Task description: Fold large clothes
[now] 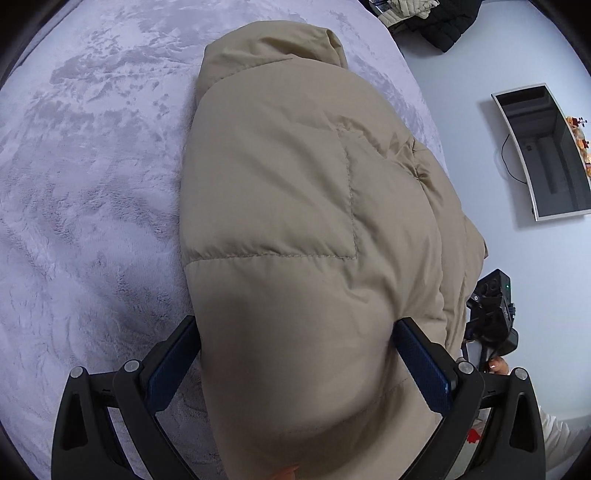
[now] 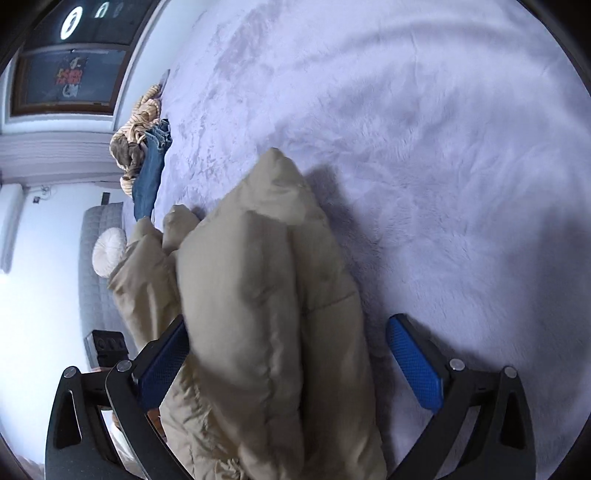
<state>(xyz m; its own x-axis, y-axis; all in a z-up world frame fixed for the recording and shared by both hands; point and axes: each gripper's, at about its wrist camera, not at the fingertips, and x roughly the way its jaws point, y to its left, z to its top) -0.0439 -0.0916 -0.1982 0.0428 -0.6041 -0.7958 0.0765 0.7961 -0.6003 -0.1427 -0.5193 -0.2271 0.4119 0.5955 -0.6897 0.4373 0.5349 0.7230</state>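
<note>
A puffy beige jacket [image 1: 280,177] lies lengthwise on a pale lilac plush bed cover [image 1: 92,184], its far end rolled over. My left gripper [image 1: 297,319] stands at full spread around the jacket's near end, which bulges between the blue pads [image 1: 424,365] and touches both. In the right wrist view a folded, bunched part of the jacket [image 2: 258,258] rises between the jaws of my right gripper [image 2: 287,316]. That gripper is open: the left pad [image 2: 162,362] brushes the fabric and the right pad [image 2: 413,365] stands apart over the cover [image 2: 443,147].
Blue jeans [image 2: 151,173] and striped clothes [image 2: 142,114] lie at the bed's far edge. A round white cushion [image 2: 109,256] rests on grey quilted furniture [image 2: 99,295]. A dark screen [image 1: 546,155] hangs on the wall, and more clothes [image 1: 424,18] are piled beyond the bed.
</note>
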